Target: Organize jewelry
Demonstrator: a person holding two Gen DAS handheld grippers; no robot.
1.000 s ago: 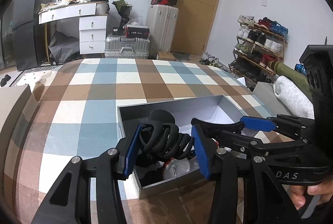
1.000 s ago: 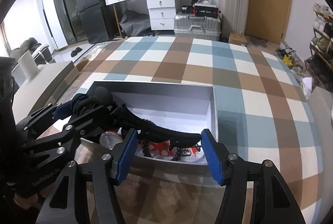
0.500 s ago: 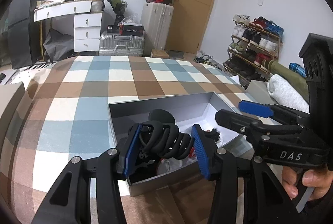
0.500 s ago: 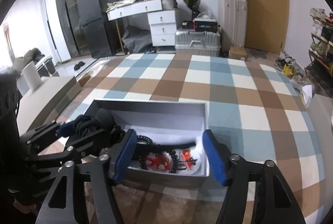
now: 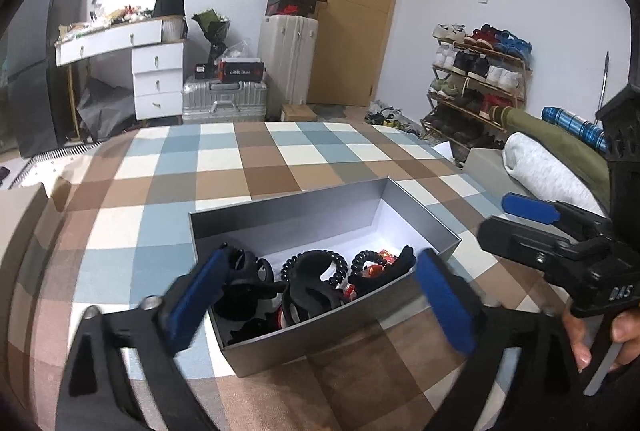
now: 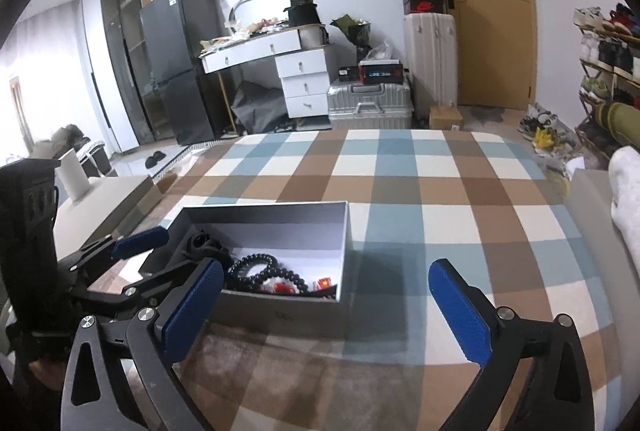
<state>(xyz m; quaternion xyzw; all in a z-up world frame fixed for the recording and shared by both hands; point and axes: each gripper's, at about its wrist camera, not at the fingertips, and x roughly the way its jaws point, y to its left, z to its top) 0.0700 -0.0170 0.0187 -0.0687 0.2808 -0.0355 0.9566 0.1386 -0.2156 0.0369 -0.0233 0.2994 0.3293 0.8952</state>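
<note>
1 gray box (image 5: pixel 416 219), 2 tongs, L (image 5: pixel 320 295) + R (image 6: pixel 324 311), both empty

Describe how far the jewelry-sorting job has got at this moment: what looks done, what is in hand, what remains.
Done: black hair claws, coil ties and red pieces lie inside the grey box on the checked cloth.
In hand: nothing; the left tool and right tool are both open and empty.
Left: no loose pieces show on the cloth; the box contents look unsorted.

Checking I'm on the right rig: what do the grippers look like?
Both grippers are black, angular frames with silver bolts and blue textured finger pads. The left gripper and right gripper match. The right gripper's body bears white "DAS" lettering, and a bare hand holds its grip.
</note>
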